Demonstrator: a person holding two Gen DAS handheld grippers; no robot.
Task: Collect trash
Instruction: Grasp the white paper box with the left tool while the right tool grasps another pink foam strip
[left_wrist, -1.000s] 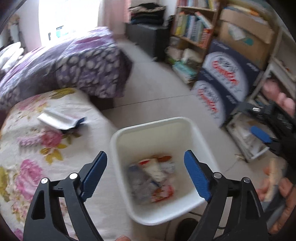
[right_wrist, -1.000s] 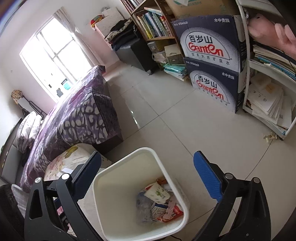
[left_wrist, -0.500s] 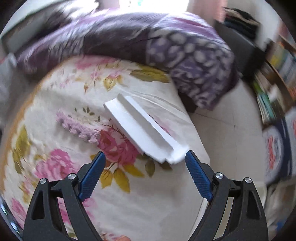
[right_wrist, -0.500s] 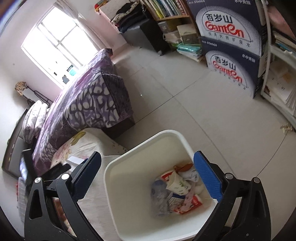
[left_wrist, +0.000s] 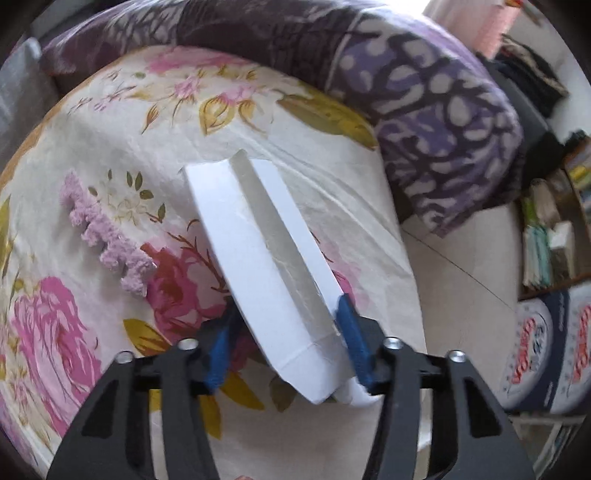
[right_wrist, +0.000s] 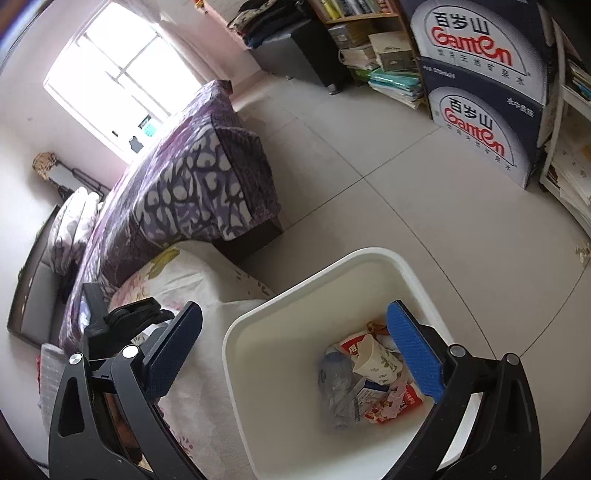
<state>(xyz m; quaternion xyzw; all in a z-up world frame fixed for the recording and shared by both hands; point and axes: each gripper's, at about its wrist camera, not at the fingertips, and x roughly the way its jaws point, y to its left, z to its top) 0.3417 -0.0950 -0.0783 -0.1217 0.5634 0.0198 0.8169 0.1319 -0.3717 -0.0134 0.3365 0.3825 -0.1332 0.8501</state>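
A long flat white packet lies slantwise on the flowered cloth. My left gripper points steeply down at the packet's near end. Its jaws are closing, and both blue pads sit against the packet's long edges. In the right wrist view my right gripper stands open with nothing between its fingers. It hangs over the white bin, which holds a heap of wrappers and a paper cup. The bin stands on the floor right beside the flowered cloth.
A lilac fuzzy strip lies left of the packet. A bed with a purple patterned cover runs behind the flowered surface. Two stacked water cartons and packed bookshelves line the far right, with tiled floor between.
My left gripper swung from over the bin to the flowered cloth, came down over the white packet, and its jaws narrowed onto it. The right gripper drifted closer over the bin.
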